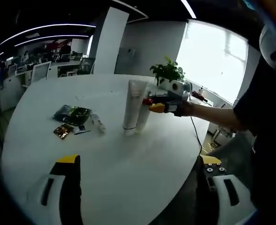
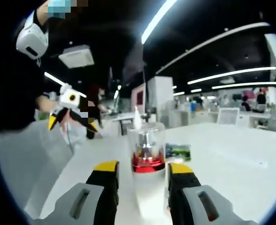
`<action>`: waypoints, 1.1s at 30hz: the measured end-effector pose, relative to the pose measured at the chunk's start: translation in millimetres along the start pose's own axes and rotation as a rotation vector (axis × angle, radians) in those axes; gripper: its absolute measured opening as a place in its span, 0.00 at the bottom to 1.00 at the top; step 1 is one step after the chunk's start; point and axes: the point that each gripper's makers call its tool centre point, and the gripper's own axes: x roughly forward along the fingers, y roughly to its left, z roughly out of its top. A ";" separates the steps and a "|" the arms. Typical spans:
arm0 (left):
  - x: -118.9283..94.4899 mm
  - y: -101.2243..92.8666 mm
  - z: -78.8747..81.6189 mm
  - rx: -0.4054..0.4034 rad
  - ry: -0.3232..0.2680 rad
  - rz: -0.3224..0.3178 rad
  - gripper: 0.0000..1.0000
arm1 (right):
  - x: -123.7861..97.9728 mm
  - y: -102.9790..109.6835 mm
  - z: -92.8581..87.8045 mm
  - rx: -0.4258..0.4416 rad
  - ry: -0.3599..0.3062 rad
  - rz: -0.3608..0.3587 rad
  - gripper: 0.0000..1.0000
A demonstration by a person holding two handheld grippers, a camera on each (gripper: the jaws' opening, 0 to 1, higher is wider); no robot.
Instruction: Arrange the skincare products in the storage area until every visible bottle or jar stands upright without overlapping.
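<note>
The right gripper (image 2: 141, 180) jaws hug a tube (image 2: 147, 150); left gripper (image 1: 140, 168) jaws wide; a bump could tip both tubes (image 1: 137, 107) on the desk (image 1: 128, 173)

Potted plant (image 1: 167, 72), white table (image 1: 105, 168)

Open-plan office. Round white table (image 1: 128, 159) in foreground. Bright window (image 1: 212, 56) at right, washed out. White square column (image 1: 108, 40) behind table, pale wall (image 1: 152, 47) beside it. Dark ceiling with curved light strips (image 1: 44, 30); more linear ceiling lights (image 2: 231, 75) in right gripper view. Desks and white office chairs (image 1: 37, 72) far left. Potted plant (image 1: 168, 72) at table's far edge.
</note>
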 end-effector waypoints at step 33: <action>-31.2 -1.1 11.2 -0.070 -0.003 0.078 0.99 | -30.5 83.0 24.6 0.156 0.129 -0.165 0.70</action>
